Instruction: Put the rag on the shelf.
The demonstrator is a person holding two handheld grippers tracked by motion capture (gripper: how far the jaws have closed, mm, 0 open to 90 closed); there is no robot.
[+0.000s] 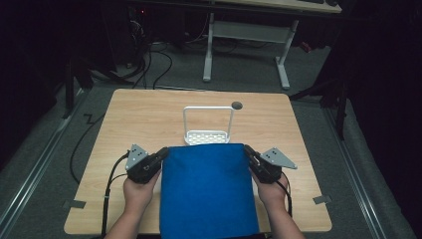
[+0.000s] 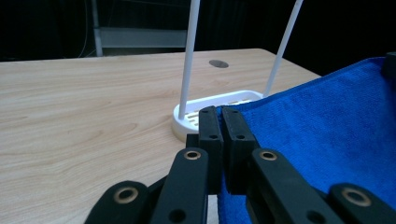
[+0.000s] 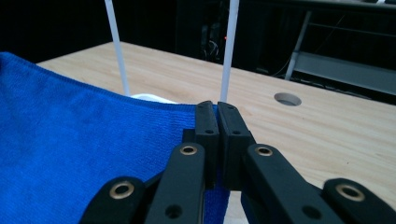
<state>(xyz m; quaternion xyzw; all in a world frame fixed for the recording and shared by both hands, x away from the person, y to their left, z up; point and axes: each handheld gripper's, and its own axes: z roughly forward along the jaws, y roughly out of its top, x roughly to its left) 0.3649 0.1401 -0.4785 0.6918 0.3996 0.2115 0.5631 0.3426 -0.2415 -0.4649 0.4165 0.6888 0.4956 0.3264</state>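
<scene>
A blue cloth fills the lower centre, stretched between the left gripper and right gripper, each pinching a far corner; a white rack stands just above.

A light wooden table carries a white rack near a round hole.

Bright overhead-lit tabletop, dark surroundings, soft close-up blur.

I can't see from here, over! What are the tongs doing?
Left tongs and right tongs shut on blue towel corners. Towel stretched between them. White rack just beyond its far edge.
</scene>
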